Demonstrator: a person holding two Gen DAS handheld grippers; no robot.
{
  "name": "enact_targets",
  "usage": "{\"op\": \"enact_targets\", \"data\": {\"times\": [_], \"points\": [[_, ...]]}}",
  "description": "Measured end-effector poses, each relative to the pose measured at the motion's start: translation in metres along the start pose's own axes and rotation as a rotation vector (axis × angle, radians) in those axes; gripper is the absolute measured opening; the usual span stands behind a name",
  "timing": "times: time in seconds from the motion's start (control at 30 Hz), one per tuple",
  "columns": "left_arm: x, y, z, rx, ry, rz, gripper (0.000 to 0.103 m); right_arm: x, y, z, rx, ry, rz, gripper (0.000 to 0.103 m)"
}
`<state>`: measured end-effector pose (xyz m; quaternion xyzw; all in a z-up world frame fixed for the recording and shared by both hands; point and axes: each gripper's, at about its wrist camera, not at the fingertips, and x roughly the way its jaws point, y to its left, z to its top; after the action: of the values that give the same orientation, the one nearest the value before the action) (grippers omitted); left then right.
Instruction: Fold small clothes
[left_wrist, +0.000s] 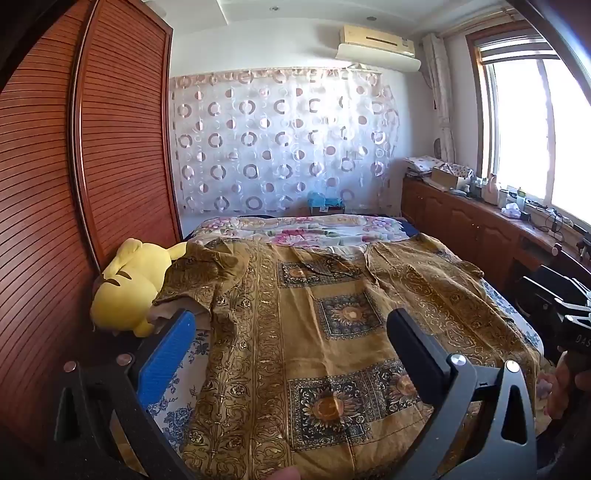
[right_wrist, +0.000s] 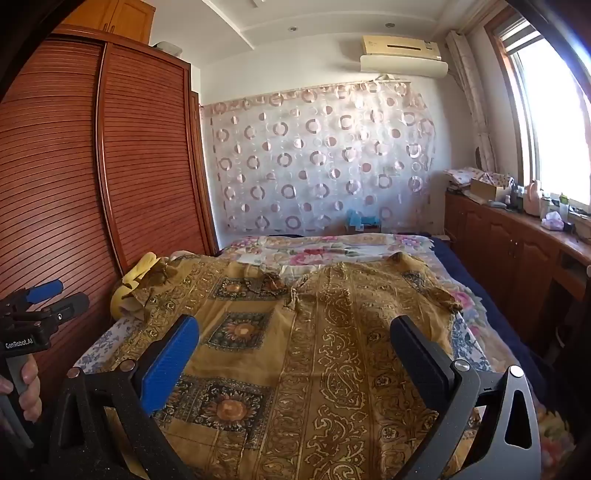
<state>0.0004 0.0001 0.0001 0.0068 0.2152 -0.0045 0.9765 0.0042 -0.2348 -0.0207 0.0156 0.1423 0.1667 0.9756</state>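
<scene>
Right now your shirt (left_wrist: 332, 332), a mustard-gold printed one with sunflower panels, lies spread flat on the bed (left_wrist: 173, 373), collar end away from you toward twelve o'clock and hem nearest you at six. Its long axis runs straight along your line of sight, so both sleeves fall out to the sides: one bunched at ten o'clock against the yellow plush toy (left_wrist: 129, 284), the other at about one o'clock toward the window.

Your left gripper (left_wrist: 291, 332) hangs above the lower body of the garment with its fingers (left_wrist: 168, 354) spread wide and holding nothing. Your right gripper (right_wrist: 295, 339) does the same over the right half, fingers (right_wrist: 171, 365) released and empty.

Judging from this, no fold has begun. The left gripper sits nearer the crumpled sleeve by the plush toy, the right nearer the sleeve on the window side, so each side's sleeve is probably that hand's to bring inward.
</scene>
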Motion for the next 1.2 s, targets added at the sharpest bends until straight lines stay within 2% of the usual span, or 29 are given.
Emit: {"op": "enact_targets", "data": {"times": [1.2], "points": [[0.0034,0.001,-0.0003,-0.011,-0.002,-0.004,0.103,-0.001,0.0003,0.0008,0.003,-0.002,0.003,0.103]]}}
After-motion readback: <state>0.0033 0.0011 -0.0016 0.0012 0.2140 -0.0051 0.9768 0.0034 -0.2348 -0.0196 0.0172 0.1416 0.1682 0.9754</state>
